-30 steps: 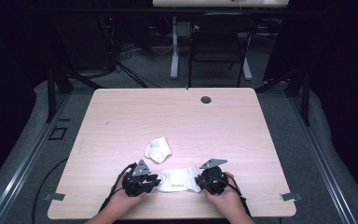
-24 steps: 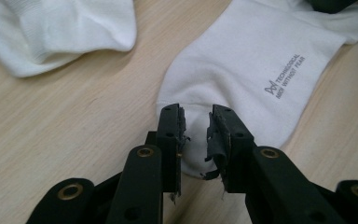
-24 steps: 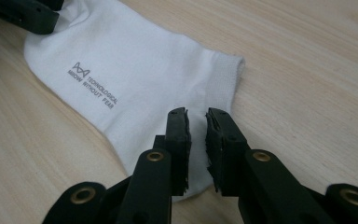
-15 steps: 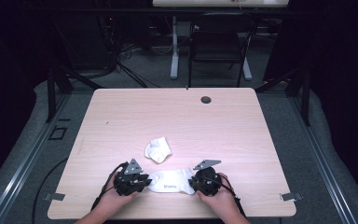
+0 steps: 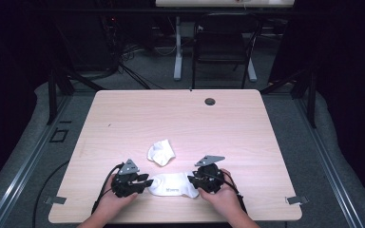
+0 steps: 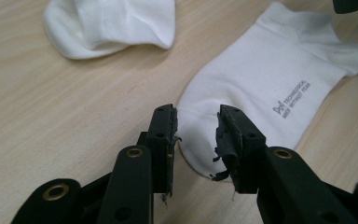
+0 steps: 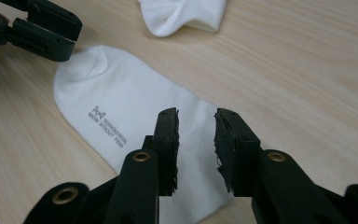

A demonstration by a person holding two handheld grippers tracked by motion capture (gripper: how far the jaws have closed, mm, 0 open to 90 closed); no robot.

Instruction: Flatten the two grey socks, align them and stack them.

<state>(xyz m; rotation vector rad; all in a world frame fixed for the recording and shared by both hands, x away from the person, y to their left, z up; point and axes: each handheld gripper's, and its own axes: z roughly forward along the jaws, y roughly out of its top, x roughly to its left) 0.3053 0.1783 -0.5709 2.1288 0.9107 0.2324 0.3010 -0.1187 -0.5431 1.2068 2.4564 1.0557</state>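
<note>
The flat white sock (image 6: 279,84) carried small grey print beside a little bowtie-like logo. In the left gripper view two stacked lines ran along the sock, the upper reading roughly "TECHNOLOGICAL"; the lower began "AMON" and its remainder was too blurred to settle. In the right gripper view the same print (image 7: 108,127) showed "TECHNOLOGICAL" again, with the second line no clearer there.

Dark room — black chair (image 5: 224,45) behind wooden table (image 5: 180,118).
</note>
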